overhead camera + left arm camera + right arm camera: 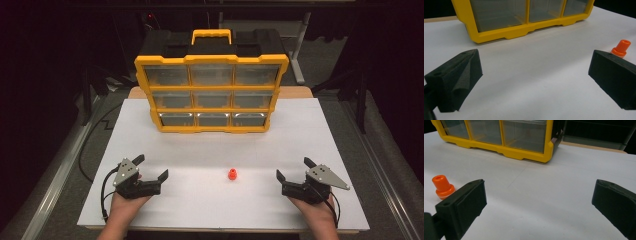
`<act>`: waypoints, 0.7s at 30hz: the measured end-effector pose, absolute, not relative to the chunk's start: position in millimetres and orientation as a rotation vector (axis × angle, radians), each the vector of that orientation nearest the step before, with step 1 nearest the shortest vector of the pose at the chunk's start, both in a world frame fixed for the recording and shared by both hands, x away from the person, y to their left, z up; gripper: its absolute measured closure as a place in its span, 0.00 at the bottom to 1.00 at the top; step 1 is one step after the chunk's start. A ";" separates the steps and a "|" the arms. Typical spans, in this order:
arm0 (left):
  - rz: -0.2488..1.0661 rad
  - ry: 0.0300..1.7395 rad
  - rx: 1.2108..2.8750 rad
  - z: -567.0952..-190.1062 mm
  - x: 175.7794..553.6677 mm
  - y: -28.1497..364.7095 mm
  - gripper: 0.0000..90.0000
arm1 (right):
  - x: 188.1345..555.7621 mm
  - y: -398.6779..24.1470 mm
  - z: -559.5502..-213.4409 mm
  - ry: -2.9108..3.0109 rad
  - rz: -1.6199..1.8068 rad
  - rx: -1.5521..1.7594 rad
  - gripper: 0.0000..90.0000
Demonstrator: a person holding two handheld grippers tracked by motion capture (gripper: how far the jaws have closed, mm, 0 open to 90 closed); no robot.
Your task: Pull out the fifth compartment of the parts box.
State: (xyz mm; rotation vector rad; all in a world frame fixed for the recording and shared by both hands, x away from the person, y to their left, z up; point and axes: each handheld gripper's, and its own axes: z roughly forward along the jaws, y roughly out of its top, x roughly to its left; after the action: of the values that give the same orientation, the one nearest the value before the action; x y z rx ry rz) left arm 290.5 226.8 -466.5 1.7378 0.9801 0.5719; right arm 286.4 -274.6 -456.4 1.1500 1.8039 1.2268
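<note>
Orange plug sat low and centre in the high view, between the left tongs at lower left and the right tongs at lower right, touched by neither. Both tongs stood wide open and empty, each resting on the counter in a hand. The plug was small, flared at its base, with a hollow top, standing upright. Beyond it, at the upper centre, a yellow drawer organizer with clear drawers stood on the white counter; the room around was dark.
</note>
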 end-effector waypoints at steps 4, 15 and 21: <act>0.566 0.976 1.746 -467.6 291.2 225.4 0.00 | 287.3 -273.1 -457.1 1.812 1.224 1.147 0.00; 0.562 0.964 1.735 -467.6 291.4 225.2 0.00 | 291.9 -266.4 -458.0 1.839 1.214 1.138 0.00; 0.565 0.963 1.726 -466.3 291.1 225.8 0.00 | 291.8 -264.3 -457.0 1.832 1.214 1.136 0.00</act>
State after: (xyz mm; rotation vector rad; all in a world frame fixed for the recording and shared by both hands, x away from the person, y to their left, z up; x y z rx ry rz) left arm 291.1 225.8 -466.3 1.7264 0.9632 0.5648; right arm 291.8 -264.3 -457.0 1.1357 1.8319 1.2137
